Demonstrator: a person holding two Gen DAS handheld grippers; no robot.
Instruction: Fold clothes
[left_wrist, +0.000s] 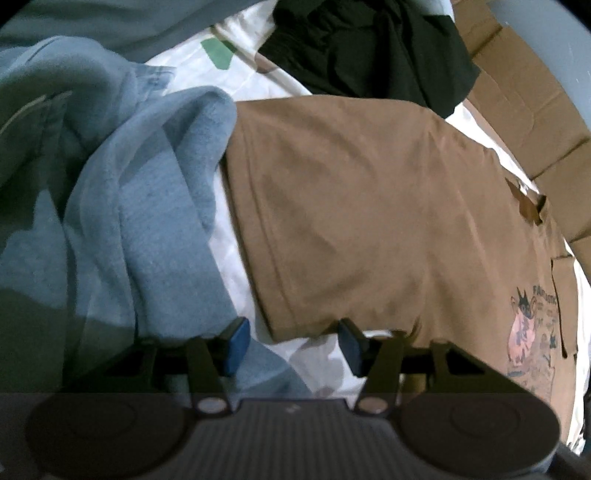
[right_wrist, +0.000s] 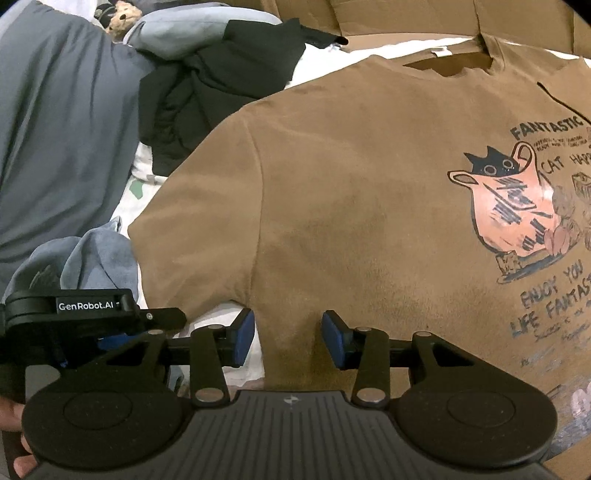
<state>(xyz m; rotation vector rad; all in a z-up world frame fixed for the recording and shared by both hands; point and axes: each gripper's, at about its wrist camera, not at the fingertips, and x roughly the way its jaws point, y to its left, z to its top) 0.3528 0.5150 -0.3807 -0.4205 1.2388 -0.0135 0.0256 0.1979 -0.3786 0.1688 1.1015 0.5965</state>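
My left gripper (left_wrist: 291, 341) hangs with its blue pads (left_wrist: 236, 341) spread apart and nothing between them. Just beyond its tips lies the hem of a sleeve of the brown T-shirt (left_wrist: 351, 206); the right pad sits at that hem's near edge, though I cannot tell whether it touches the cloth. The sleeve stretches away from me toward the far right, spread fairly flat on the white printed sheet (left_wrist: 236, 254). To the left of the sleeve a crumpled light-blue garment (left_wrist: 147, 206) is heaped, its near folds running down beside my left pad. Far off, past the sleeve, a black garment (left_wrist: 369, 48) lies bunched, with brown cardboard (left_wrist: 524, 110) along the far right.

My right gripper (right_wrist: 288, 339) is likewise released, pads wide and empty, poised at the near edge of the shirt where the sleeve meets the body. The brown cloth fills the gap in front of the tips and runs off to the right, front side up, showing the cat-in-a-jug print (right_wrist: 509, 206) and its lettering. The neckline (right_wrist: 450, 61) lies at the far side. My other gripper's black body shows at the near left of this view, over the light-blue garment. A grey garment (right_wrist: 62, 129) spreads on the far left.
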